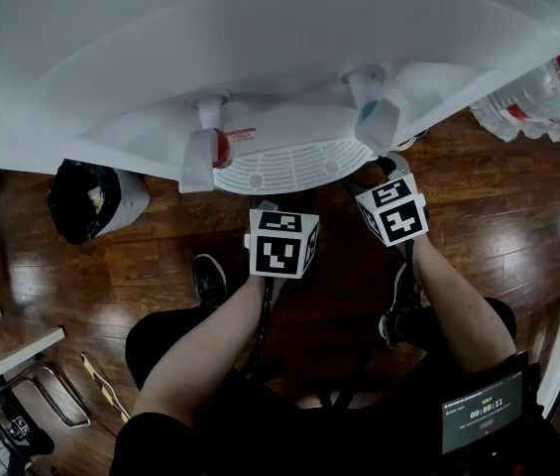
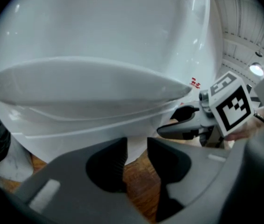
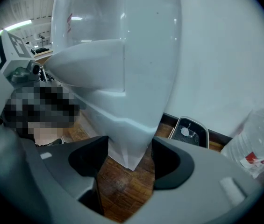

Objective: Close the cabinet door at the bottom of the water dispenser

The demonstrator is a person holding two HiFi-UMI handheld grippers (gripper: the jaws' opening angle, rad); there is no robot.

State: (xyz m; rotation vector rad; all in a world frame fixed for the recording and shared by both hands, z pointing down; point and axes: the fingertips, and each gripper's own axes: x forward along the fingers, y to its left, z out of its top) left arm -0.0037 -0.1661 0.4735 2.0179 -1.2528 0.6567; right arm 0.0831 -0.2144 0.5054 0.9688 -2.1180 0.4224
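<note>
The white water dispenser fills the top of the head view, with its taps and drip tray above both grippers. Its lower front curves across the left gripper view; I cannot tell how the cabinet door stands. My left gripper points at that front with a narrow gap between its jaws, and only floor shows through it. Its marker cube sits under the tray. My right gripper is open, and the dispenser's bottom corner lies just beyond its jaws. Its cube is to the right.
A bin with a black bag stands on the wood floor left of the dispenser. Water bottles are stacked at the right. A dark tray sits against the wall. The person's shoes are below the grippers.
</note>
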